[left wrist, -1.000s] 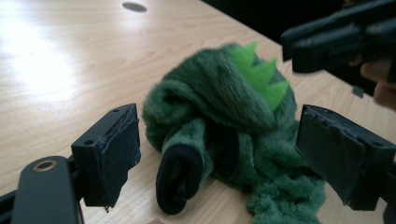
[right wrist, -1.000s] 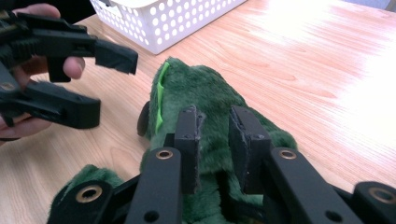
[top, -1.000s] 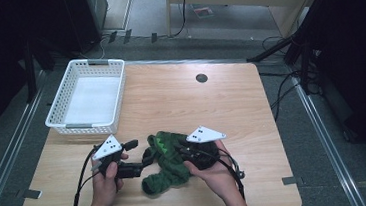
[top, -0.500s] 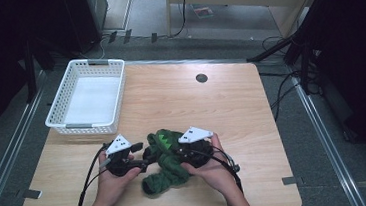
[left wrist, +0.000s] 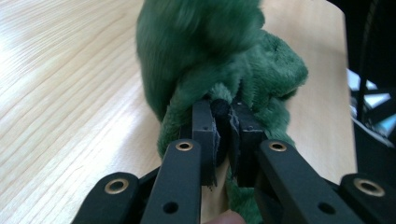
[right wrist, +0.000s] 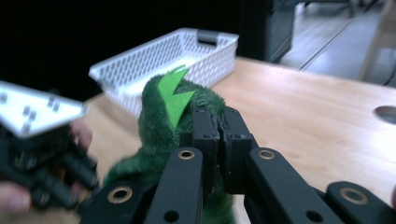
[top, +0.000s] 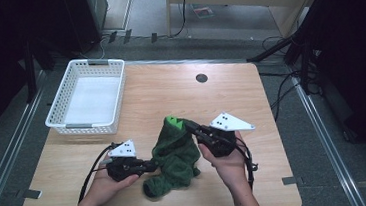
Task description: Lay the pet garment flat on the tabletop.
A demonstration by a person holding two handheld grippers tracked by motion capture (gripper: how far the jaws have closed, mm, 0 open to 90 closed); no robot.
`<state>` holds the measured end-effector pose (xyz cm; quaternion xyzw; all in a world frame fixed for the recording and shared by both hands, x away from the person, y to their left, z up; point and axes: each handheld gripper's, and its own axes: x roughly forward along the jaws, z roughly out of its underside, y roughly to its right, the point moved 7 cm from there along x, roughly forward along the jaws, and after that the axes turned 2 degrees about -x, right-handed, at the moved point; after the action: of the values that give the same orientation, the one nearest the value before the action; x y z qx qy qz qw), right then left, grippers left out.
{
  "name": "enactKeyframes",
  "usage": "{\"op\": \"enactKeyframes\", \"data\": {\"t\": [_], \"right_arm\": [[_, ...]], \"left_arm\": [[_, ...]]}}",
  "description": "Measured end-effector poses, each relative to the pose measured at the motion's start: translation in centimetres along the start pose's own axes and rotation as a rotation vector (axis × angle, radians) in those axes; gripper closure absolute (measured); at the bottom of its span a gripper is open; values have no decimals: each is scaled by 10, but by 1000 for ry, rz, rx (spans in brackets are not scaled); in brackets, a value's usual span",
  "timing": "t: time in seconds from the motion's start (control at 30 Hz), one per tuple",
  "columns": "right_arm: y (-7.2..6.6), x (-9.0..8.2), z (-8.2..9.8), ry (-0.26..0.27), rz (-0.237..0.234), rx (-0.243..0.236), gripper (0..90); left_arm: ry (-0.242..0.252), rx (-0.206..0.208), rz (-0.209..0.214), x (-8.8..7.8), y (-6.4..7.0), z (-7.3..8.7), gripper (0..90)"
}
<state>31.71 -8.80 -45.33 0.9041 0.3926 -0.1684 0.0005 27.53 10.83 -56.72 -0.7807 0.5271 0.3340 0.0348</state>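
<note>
White mesh basket (top: 86, 97) at far left of the wooden counter (top: 230, 96), standing apart from the work. Left gripper (top: 146, 165) at near left, low over the counter, aimed right; its fingers (left wrist: 204, 126) have just been closing and now pinch a fold of the green plush toy (top: 175, 154) at its lower left side. In the left gripper view the fabric is squeezed tight between the pads. Plush toy sits near the centre of the counter's near edge: bottom end resting on the wood, top end lifted. A bright green felt crest (right wrist: 173, 95) shows at the raised end. Right gripper (top: 191, 126) to the right, held higher, angled toward far left; its fingers (right wrist: 233, 135) are clamped together on the toy's upper edge, just beside the crest.
</note>
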Motion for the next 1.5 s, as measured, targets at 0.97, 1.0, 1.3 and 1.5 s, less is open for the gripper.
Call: {"op": "enactKeyframes", "data": {"t": [0.97,1.0,1.3,1.5], "right_arm": [[34,38,116,-517,101,42,798],[34,36,115,-510,91,58,766],[43,32,48,-272,135,62,480],[47,91,59,-386,174,-59,507]], "left_arm": [[-69,-177,-121,3,-29,16,787],[-63,-165,-126,1,-30,15,738],[134,-365,-287,-16,-63,-15,385],[139,-364,-419,12,-84,-41,418]]}}
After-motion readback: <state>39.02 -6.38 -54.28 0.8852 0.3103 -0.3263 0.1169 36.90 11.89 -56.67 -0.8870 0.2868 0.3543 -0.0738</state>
